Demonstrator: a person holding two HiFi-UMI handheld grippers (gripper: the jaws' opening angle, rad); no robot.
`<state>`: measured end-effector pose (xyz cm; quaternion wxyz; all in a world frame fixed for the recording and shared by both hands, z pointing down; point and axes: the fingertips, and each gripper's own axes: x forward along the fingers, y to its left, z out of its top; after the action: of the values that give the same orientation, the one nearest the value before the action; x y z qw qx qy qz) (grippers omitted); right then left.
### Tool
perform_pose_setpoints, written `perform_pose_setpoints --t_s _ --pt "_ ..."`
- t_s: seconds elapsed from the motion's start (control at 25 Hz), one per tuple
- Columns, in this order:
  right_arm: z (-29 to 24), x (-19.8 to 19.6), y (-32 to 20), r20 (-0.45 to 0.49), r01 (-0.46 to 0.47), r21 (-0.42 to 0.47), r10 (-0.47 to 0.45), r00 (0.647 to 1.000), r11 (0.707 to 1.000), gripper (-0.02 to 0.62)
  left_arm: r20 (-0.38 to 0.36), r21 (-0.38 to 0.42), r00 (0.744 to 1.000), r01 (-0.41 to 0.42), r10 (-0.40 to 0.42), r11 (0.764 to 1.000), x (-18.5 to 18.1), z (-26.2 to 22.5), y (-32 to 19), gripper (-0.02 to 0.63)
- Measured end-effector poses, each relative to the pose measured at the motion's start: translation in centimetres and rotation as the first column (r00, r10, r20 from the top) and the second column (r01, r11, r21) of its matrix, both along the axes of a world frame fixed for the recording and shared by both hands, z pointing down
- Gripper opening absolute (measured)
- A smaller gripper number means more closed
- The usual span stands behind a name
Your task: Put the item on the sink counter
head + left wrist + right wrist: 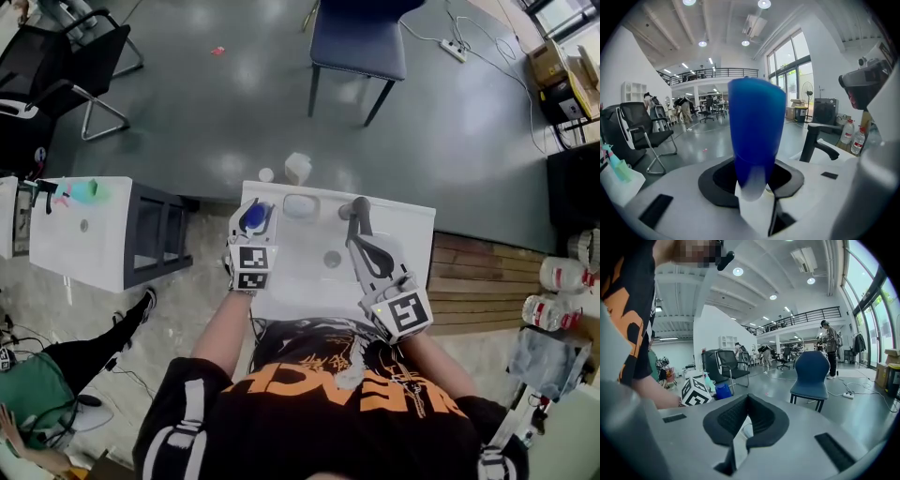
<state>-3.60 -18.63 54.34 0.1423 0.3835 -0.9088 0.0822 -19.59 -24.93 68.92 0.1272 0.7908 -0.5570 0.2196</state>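
Note:
A blue cup point(756, 136) stands upright between the jaws of my left gripper point(752, 182), which is shut on its lower part. In the head view the blue cup point(253, 217) hangs over the left side of the white sink counter point(412, 225), with the left gripper point(251, 232) around it. My right gripper point(360, 234) reaches over the basin close to the black faucet point(353, 209). Its dark pads point(764, 416) meet at the tips with nothing held. The right gripper view also catches the cup point(723, 391) beside the left gripper's marker cube point(696, 392).
A drain point(332, 259) sits mid-basin and a white dish point(301, 206) at the counter's back. A second white unit point(80, 230) stands to the left. A blue chair point(359, 42), a black chair point(56, 66) and water bottles point(562, 274) stand around.

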Motion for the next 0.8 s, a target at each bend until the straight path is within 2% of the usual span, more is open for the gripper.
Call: perform_pose_setpoints --t_s 0.2,0.4,0.8 --pt "0.5 -1.5 -0.3 0.037 0.014 0.014 -0.015 0.999 1.000 0.014 0.001 -0.028 1.000 -0.004 0.004 1.000 -0.7 2.1 -0.3 0.167" --pt "1.3 -2.4 -0.6 -0.040 0.026 -0.031 -0.028 0.999 0.999 0.014 0.003 -0.055 1.000 0.009 -0.009 0.998 -1.6 3.8 -0.8 0.167" --pt "2.3 -3.4 -0.9 -0.029 0.032 -0.043 -0.033 0.999 0.999 0.014 -0.004 -0.103 1.000 0.010 -0.010 0.995 -2.2 6.8 -1.8 0.167"
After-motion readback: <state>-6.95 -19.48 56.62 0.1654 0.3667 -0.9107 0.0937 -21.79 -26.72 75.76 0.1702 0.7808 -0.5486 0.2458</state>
